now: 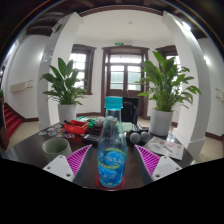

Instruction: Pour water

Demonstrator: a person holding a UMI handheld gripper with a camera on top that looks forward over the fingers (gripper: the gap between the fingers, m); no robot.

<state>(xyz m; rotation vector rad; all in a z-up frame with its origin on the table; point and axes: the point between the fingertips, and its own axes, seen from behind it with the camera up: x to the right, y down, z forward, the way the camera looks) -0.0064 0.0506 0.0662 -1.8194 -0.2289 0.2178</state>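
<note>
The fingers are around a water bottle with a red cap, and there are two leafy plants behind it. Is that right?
Not quite: the cap is blue, not red, as the gripper view shows. The water bottle does stand between the fingers, and two leafy plants do stand behind it.

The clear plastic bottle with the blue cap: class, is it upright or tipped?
Upright: the clear plastic bottle stands vertical between the fingers, blue cap on top.
</note>
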